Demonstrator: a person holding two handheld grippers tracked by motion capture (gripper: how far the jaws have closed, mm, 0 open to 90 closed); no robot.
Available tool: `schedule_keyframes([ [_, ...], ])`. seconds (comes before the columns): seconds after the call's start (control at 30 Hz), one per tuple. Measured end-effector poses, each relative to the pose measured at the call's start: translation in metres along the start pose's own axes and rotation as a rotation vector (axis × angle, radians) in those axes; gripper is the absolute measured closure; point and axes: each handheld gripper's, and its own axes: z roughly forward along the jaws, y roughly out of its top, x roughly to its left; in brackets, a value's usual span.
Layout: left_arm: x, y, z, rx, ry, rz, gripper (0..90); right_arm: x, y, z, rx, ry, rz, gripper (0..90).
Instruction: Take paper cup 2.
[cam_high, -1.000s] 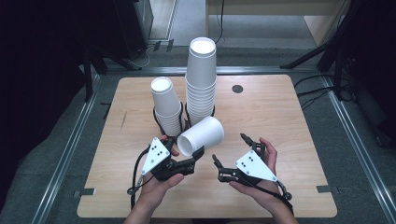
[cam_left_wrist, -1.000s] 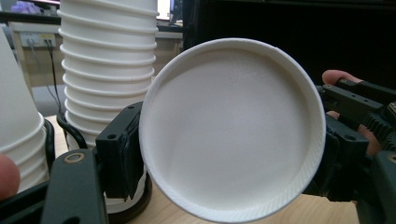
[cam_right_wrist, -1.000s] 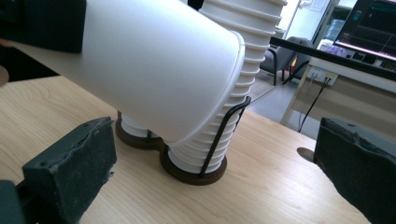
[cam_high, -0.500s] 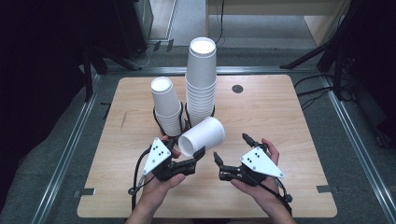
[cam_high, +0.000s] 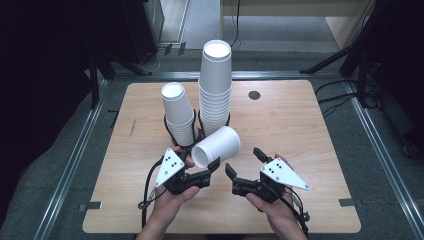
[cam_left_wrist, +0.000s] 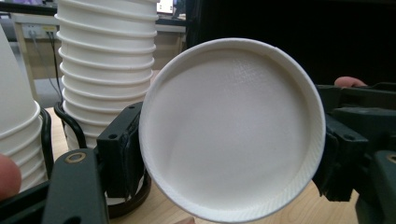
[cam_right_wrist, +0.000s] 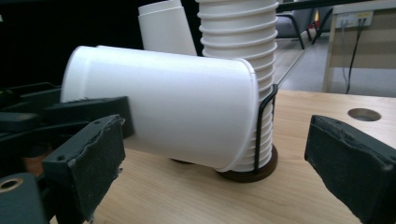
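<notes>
At the near edge of the table (cam_high: 310, 130), the person's left hand-held gripper (cam_high: 212, 169) is clenched on a white paper cup (cam_high: 216, 147), which lies on its side above the tabletop with its open mouth toward the gripper's camera. Just to its right, the right hand-held gripper (cam_high: 243, 162) has just been closing its jaws, yet they stand apart with nothing between them, pointing at the cup's side. Farther back, a short stack of cups (cam_high: 178, 116) and a tall stack of cups (cam_high: 215, 85) stand upright in black wire holders (cam_high: 170, 131).
</notes>
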Motion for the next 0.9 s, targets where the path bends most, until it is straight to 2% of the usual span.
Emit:
schedule_keyframes([
  [0.13, -0.001, -0.001, 0.001, 0.014, -0.005, 0.001, 24.6, 0.005, 0.005, -0.005, -0.008, 0.017, 0.051, 5.9],
  [0.17, -0.001, -0.002, 0.001, 0.014, -0.003, 0.004, 24.7, 0.006, 0.006, -0.007, -0.013, 0.021, 0.082, 6.0],
  [0.2, -0.001, -0.002, 0.002, 0.015, -0.001, 0.006, 24.7, 0.005, 0.008, -0.009, -0.010, 0.032, 0.141, 6.1],
  [0.23, -0.001, -0.002, 0.001, 0.014, -0.002, 0.007, 24.7, 0.005, 0.008, -0.009, -0.010, 0.032, 0.141, 6.1],
  [0.3, -0.001, -0.002, 0.002, 0.014, -0.001, 0.005, 24.7, 0.005, 0.009, -0.012, 0.003, 0.048, 0.215, 6.1],
  [0.33, -0.001, -0.002, 0.002, 0.015, -0.005, 0.005, 24.8, 0.004, 0.009, -0.012, 0.016, 0.054, 0.256, 6.0],
  [0.37, -0.001, -0.002, 0.002, 0.018, -0.010, 0.004, 24.8, 0.003, 0.007, -0.013, 0.037, 0.064, 0.327, 6.0],
  [0.4, -0.002, -0.002, 0.002, 0.019, -0.011, 0.003, 24.8, 0.003, 0.007, -0.013, 0.037, 0.064, 0.327, 6.0],
  [0.47, -0.003, -0.003, 0.003, 0.020, -0.014, 0.001, 24.8, 0.003, 0.005, -0.012, 0.054, 0.053, 0.384, 5.8],
  [0.6, -0.004, -0.003, 0.003, 0.022, -0.013, 0.008, 24.7, 0.005, 0.003, -0.011, 0.068, 0.048, 0.450, 1.5],
  [0.7, -0.003, -0.003, 0.003, 0.023, -0.017, 0.001, 24.7, 0.004, 0.004, -0.012, 0.050, 0.032, 0.508, 0.0],
  [0.83, -0.002, -0.003, 0.003, 0.022, -0.013, -0.001, 24.7, -0.001, 0.003, -0.011, 0.038, 0.025, 0.628, 0.0],
  [0.9, -0.002, -0.004, 0.003, 0.022, -0.014, 0.001, 24.7, -0.001, 0.002, -0.010, 0.040, 0.031, 0.668, 0.0],
])
